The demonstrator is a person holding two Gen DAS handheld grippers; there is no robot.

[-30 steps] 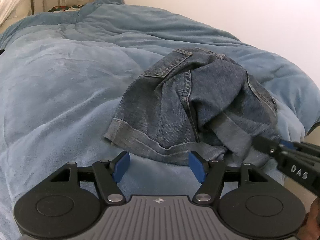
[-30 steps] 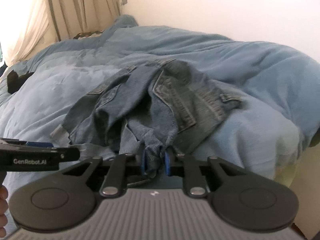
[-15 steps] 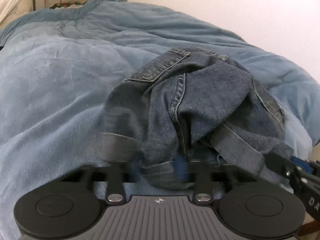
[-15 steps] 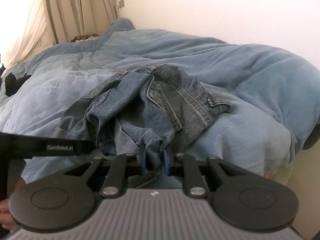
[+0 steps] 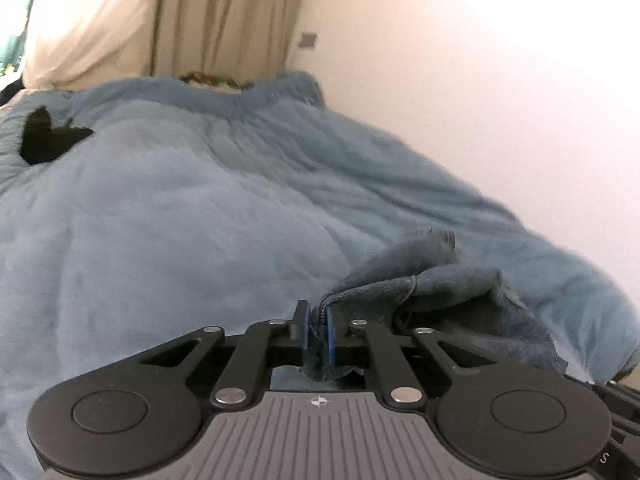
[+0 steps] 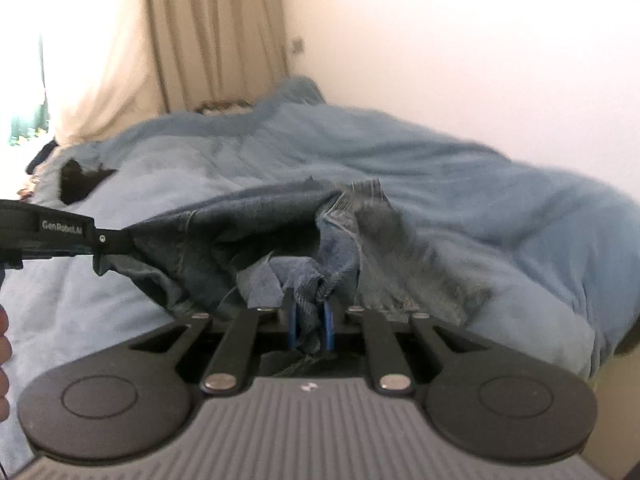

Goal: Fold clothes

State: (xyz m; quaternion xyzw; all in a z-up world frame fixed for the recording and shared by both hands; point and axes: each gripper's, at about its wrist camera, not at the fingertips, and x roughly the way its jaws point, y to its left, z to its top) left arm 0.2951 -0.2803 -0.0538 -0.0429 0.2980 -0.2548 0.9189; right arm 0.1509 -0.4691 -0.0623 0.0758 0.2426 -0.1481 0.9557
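Observation:
A pair of blue denim shorts [image 6: 248, 232] hangs stretched between my two grippers above the blue bed cover. My left gripper [image 5: 316, 328] is shut on one hem of the shorts [image 5: 432, 280], which trail off to its right. My right gripper [image 6: 311, 320] is shut on another bunched edge. In the right wrist view the left gripper [image 6: 100, 240] shows at the left edge, pinching the far end of the cloth.
A blue fleece blanket [image 5: 180, 220] covers the bed. A small black object [image 5: 44, 140] lies on it at the far left. Beige curtains [image 6: 208, 32] hang behind the bed and a white wall [image 5: 480, 80] runs along its right side.
My left gripper moved in onto the shorts' hem and shut on it. Both grippers have lifted, raising the shorts off the blanket and pulling them out between them.

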